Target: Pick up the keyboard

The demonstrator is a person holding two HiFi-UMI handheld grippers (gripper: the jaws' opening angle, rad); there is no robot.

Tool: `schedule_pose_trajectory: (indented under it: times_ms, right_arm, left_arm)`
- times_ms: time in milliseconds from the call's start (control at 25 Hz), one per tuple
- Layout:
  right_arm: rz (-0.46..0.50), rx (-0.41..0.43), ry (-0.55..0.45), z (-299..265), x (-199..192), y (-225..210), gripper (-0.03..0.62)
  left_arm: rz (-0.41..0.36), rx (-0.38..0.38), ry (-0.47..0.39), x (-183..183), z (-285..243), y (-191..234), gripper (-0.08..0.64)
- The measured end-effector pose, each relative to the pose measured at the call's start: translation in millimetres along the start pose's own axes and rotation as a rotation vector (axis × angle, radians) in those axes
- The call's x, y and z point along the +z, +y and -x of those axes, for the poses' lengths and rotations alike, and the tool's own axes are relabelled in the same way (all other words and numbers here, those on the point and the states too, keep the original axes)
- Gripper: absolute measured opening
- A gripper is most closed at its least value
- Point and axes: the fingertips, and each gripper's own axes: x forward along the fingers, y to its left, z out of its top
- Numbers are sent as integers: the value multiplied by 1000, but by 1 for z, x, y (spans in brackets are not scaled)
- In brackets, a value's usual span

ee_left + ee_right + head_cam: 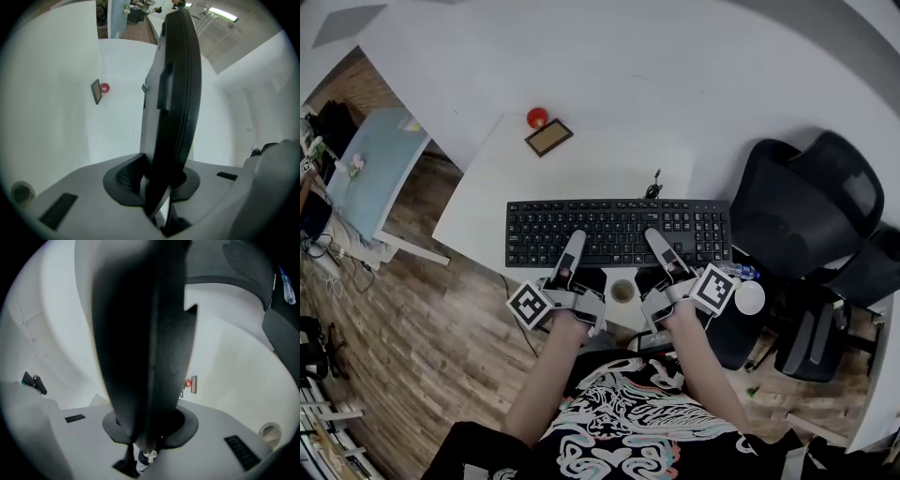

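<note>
**A:** Entry one, the left gripper?

**B:** Left gripper [571, 247]: jaws clamped on the near long edge of the keyboard [619, 231], left of its middle. The left gripper view shows the board edge-on between them.

**A:** The right gripper?

**B:** Right gripper [657, 242]: jaws clamped on the same edge, right of the middle.

**A:** Where is the keyboard itself?

**B:** Black, full width, keys up, across the middle of the head view. Its right end reaches past the bench [502, 178]. The grey underside shows in the left gripper view, with the bench top apart behind it. A cable [654, 184] leaves the far edge.

**A:** Other stock?

**B:** One small round roll [622, 292] at the bench's near edge, between the two grippers. One red ball [537, 117] touching a small brown frame [548, 138], at the far end of the bench, upper left of the keyboard. One black office chair [806, 206] at the right. Wooden floor [412, 328] at the lower left.
</note>
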Motion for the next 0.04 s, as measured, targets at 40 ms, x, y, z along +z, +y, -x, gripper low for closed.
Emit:
schedule_pose_trajectory:
  times_ms: [40]
  right_arm:
    - [-1,1,-1,0,0,0,89]
  left_arm:
    - [-2,0,2,0,0,0,80]
